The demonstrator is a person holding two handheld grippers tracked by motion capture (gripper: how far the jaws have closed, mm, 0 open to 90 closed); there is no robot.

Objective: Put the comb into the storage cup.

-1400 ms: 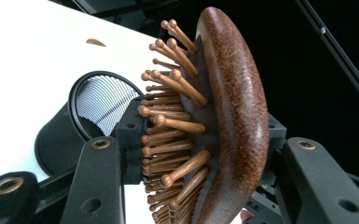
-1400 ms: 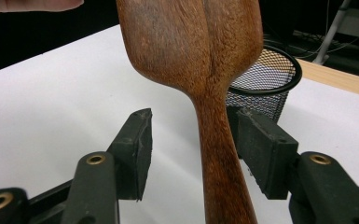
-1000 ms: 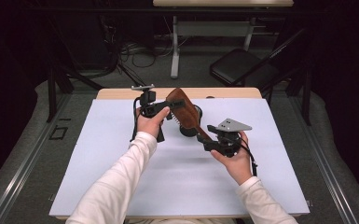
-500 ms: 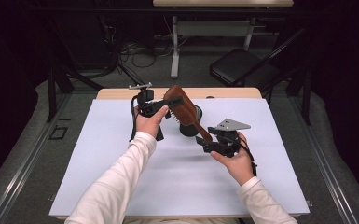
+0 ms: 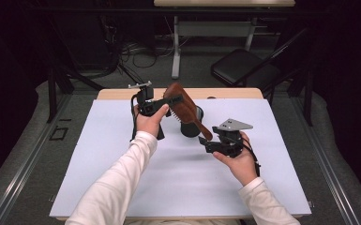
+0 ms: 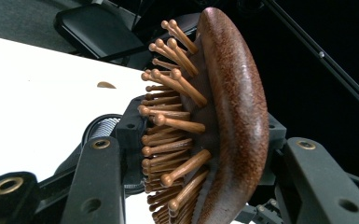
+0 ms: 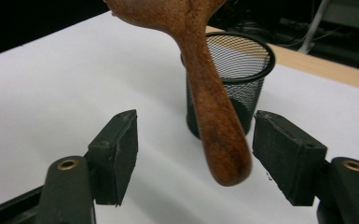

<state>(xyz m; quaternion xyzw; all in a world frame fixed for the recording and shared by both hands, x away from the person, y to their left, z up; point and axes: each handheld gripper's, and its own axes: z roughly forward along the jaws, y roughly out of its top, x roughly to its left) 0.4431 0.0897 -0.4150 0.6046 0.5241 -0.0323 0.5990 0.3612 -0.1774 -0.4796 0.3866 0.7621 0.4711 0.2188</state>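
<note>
A brown wooden hairbrush (image 5: 184, 107) hangs tilted above the white table, head up and to the left, handle down and to the right. My left gripper (image 5: 174, 101) is shut on the brush head (image 6: 233, 116), one jaw against the wooden bristle pins and one against the smooth back. My right gripper (image 5: 206, 140) sits at the handle's end. Its jaws have just been opening, and the handle (image 7: 214, 126) now hangs between the pads (image 7: 121, 154) with a gap on each side.
A black wire-mesh cup (image 5: 193, 127) stands upright on the white table top (image 5: 272, 178) just behind the brush, and its rim (image 7: 242, 74) is close behind the handle. A folding chair (image 5: 244, 70) stands on the floor beyond the table's far edge.
The right gripper's jaws have spread away from the brush handle. Both hands and the brush stay where they were.
</note>
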